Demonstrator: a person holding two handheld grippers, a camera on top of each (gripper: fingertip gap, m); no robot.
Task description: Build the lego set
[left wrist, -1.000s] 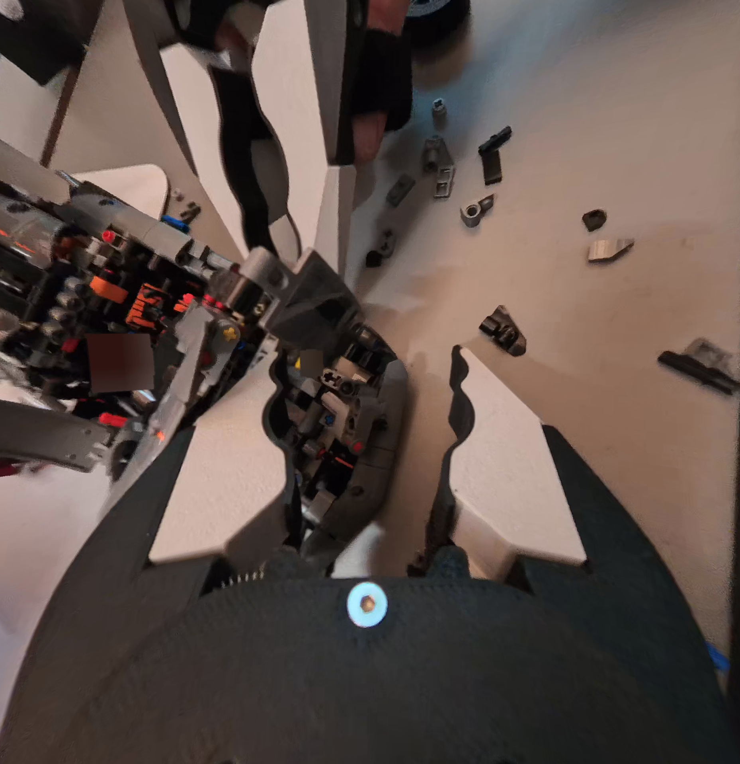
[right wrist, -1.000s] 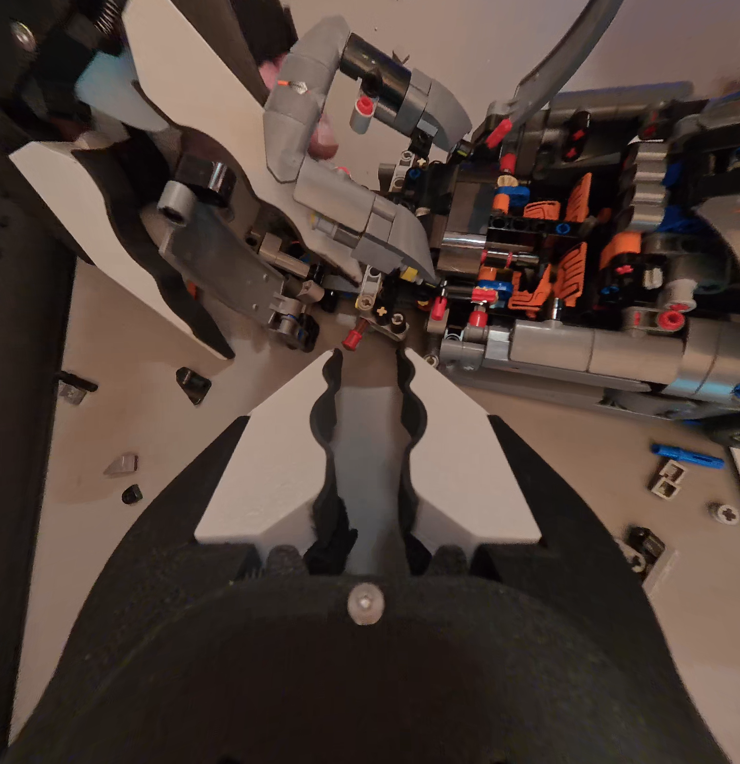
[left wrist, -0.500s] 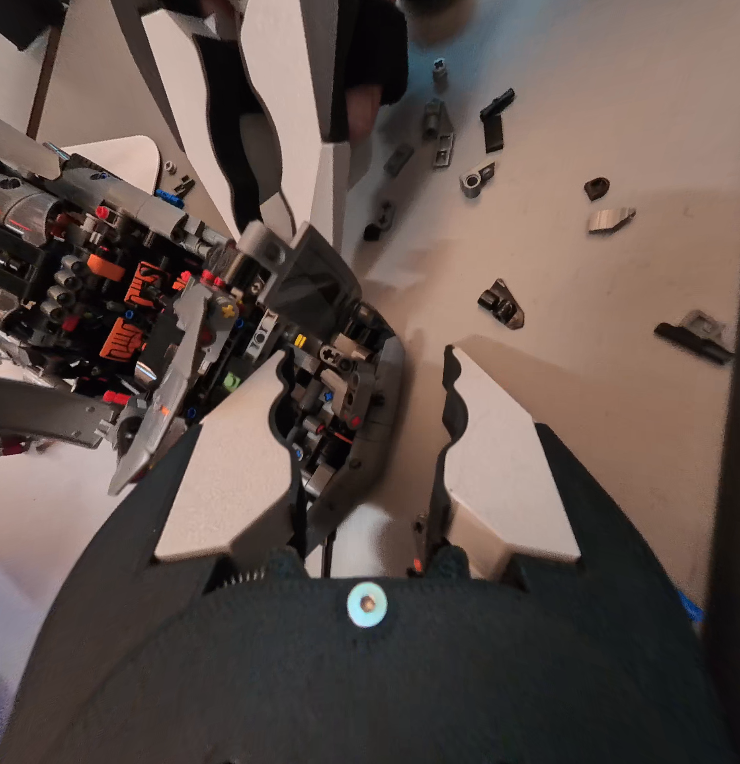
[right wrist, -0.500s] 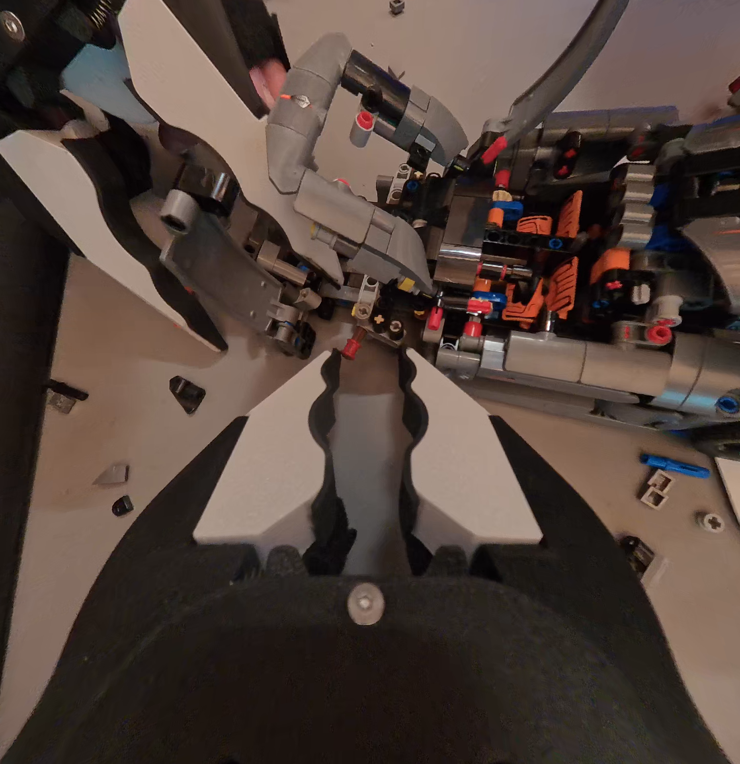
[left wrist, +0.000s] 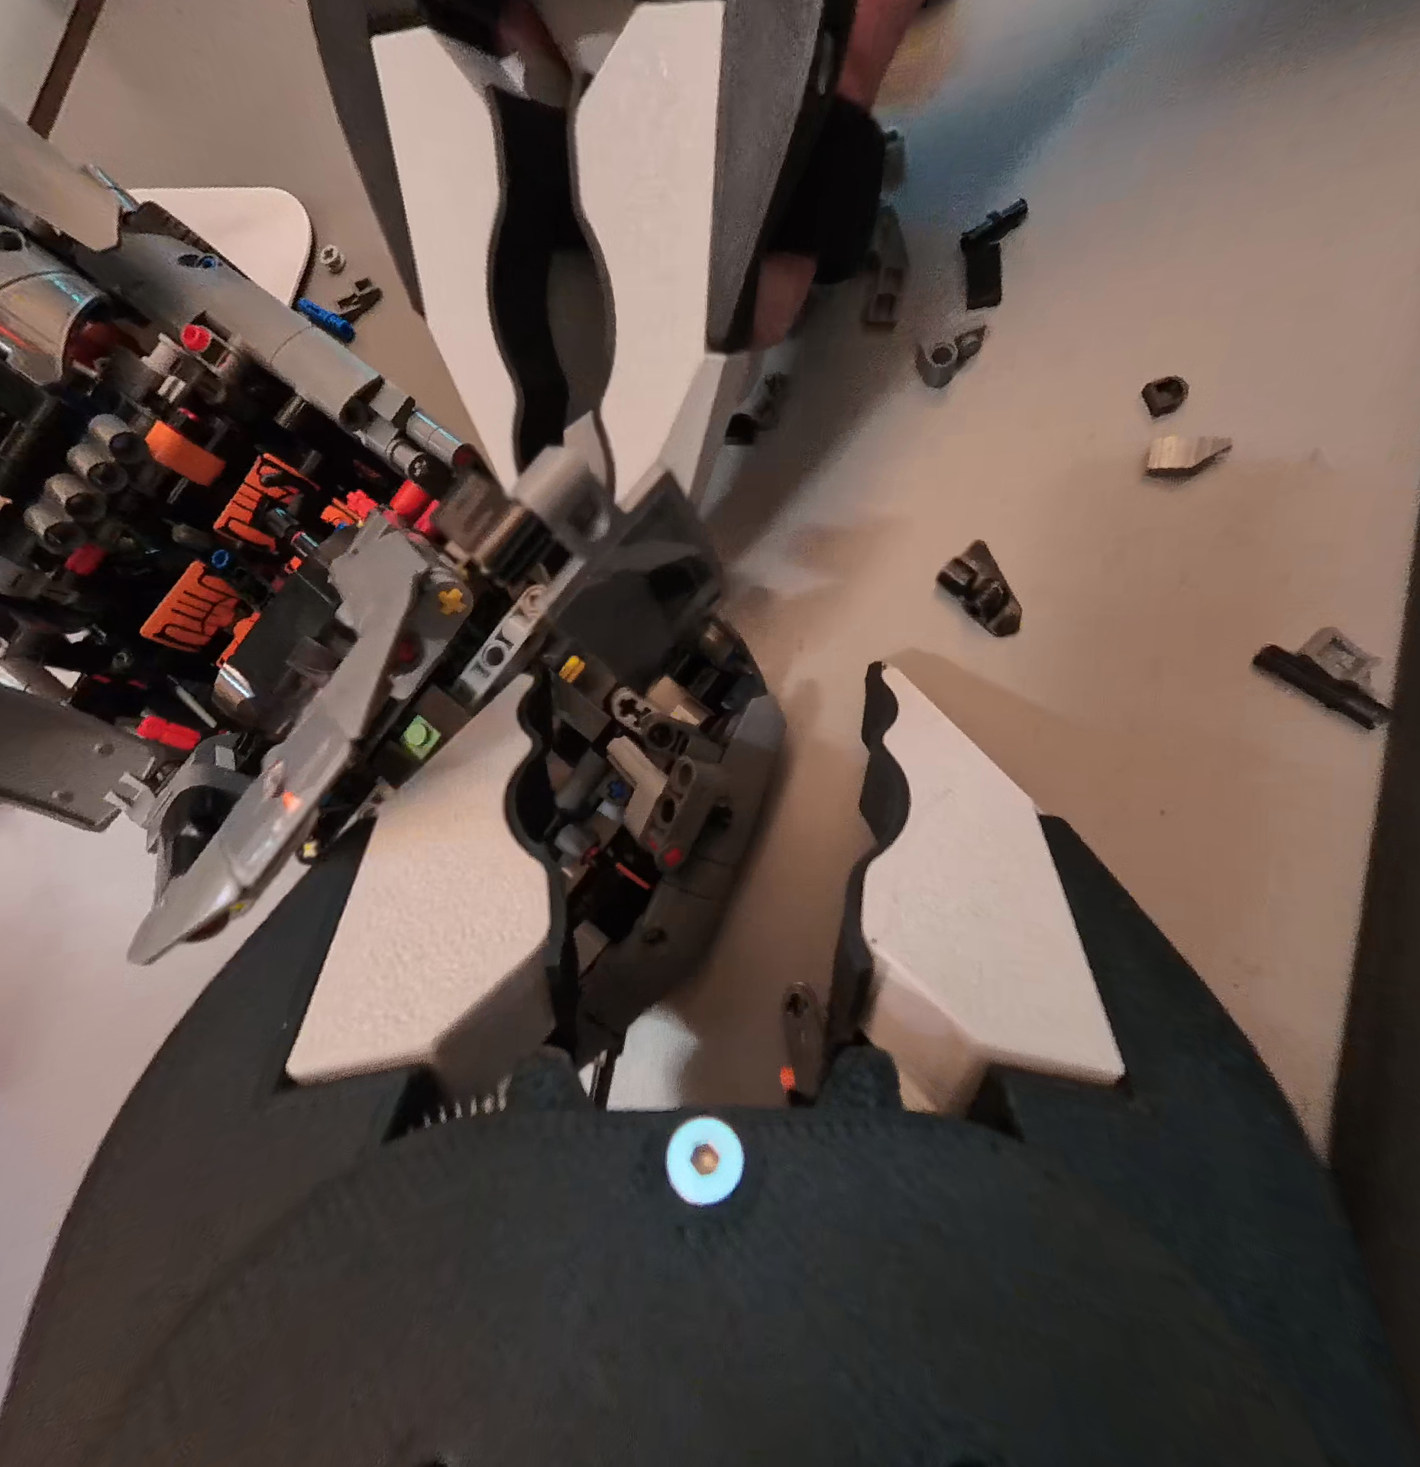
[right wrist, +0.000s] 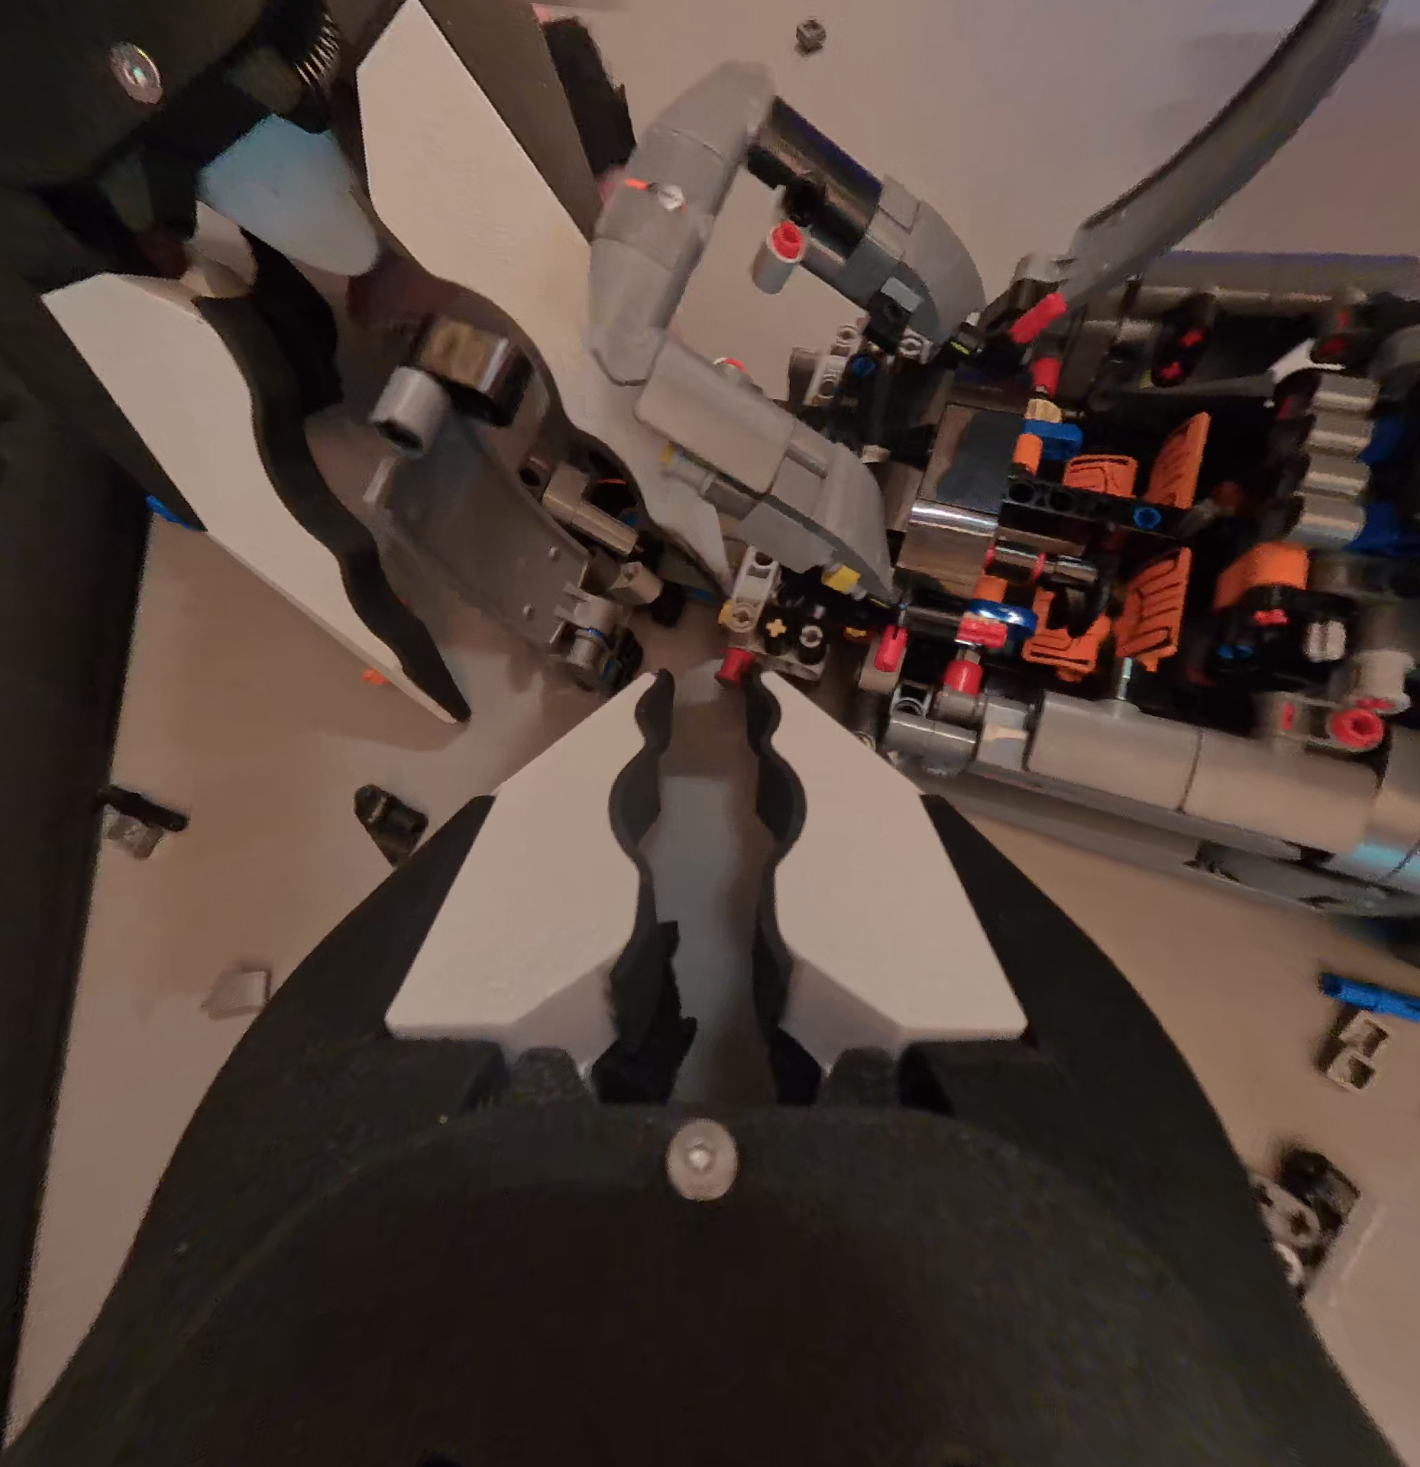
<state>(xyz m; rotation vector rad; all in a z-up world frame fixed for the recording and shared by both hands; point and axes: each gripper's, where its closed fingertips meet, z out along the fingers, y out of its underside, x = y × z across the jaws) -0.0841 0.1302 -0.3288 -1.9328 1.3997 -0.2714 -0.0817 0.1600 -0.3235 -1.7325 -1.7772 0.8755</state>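
The large lego model (left wrist: pixel 214 556), grey with orange and red parts, lies on the table, and it also shows in the right wrist view (right wrist: pixel 1087 556). My left gripper (left wrist: pixel 702 683) is open, its jaws on either side of the model's dark grey end section (left wrist: pixel 675 794). The left finger touches it and the right finger stands apart. The left fingers (right wrist: pixel 190 397) show around the same section (right wrist: pixel 468 508). My right gripper (right wrist: pixel 706 683) is shut on a thin grey lego piece (right wrist: pixel 702 833), its tip at a red pin (right wrist: pixel 734 663). It (left wrist: pixel 567 444) reaches in from above.
Loose pieces lie on the beige table: a black one (left wrist: pixel 980 591), a grey slope (left wrist: pixel 1183 452), a black bar (left wrist: pixel 1317 675), a blue pin (right wrist: pixel 1381 996) and a black piece (right wrist: pixel 385 818). A dark vertical edge (left wrist: pixel 1405 714) stands at the right. A gloved hand (left wrist: pixel 817 238) is behind the right gripper. The tips of both grippers are at nearly the same place. My left tips are roughly 8 cm from the grey slope (left wrist: pixel 1183 452). The right camera catches it too, in the right wrist view (right wrist: pixel 248 963).
My right gripper has moved closer to the model, its tip now at the red pin. My left gripper stays open around the end section, which has shifted slightly.
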